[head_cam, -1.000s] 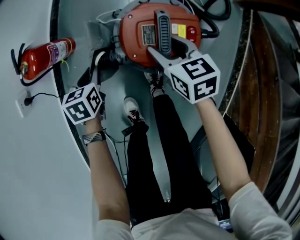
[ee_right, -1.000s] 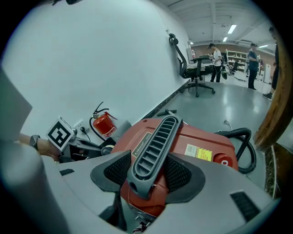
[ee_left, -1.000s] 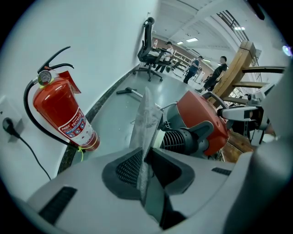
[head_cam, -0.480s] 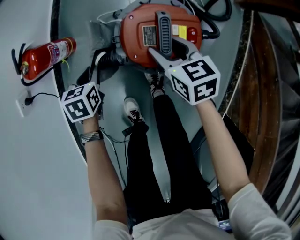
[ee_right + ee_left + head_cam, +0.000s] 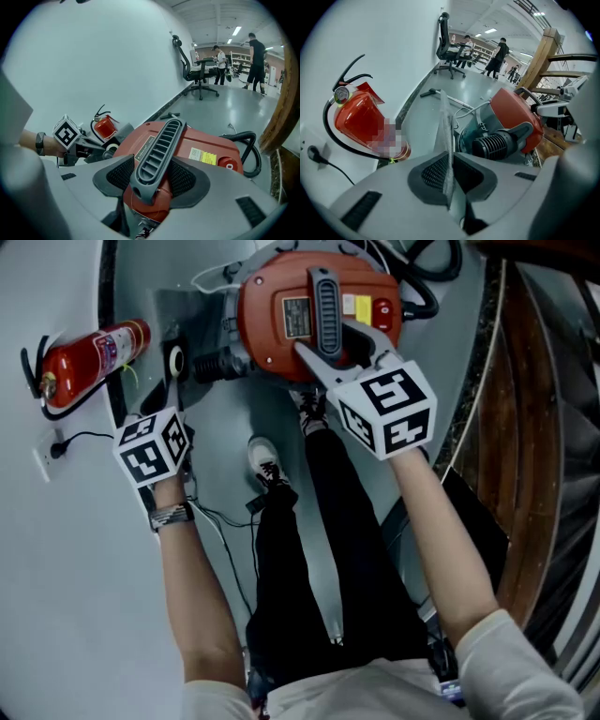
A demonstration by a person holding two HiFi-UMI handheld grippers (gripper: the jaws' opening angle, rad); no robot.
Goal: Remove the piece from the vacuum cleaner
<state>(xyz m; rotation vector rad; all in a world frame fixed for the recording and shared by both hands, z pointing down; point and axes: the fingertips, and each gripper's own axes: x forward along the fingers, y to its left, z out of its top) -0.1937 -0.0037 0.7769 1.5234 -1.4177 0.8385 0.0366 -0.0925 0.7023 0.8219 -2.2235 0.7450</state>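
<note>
Left hand-held gripper (image 5: 451, 180) jaws closing on thin grey piece (image 5: 446, 126).

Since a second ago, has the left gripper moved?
Yes: the left gripper shifted left, away from the vacuum cleaner, toward the wall socket. Jaws closing on a thin flat piece.

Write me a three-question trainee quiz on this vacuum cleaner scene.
1. What does the right gripper clamp? A) a hose B) the ribbed handle of the vacuum cleaner C) a wall plug
2. True or false: the fire extinguisher lies on the right gripper's side.
3. Fill in: the left gripper holds a thin flat ____.
Key: 1 B. 2 False: the fire extinguisher lies on the left gripper's side. 3 piece; its jaws are closing on it.
</note>
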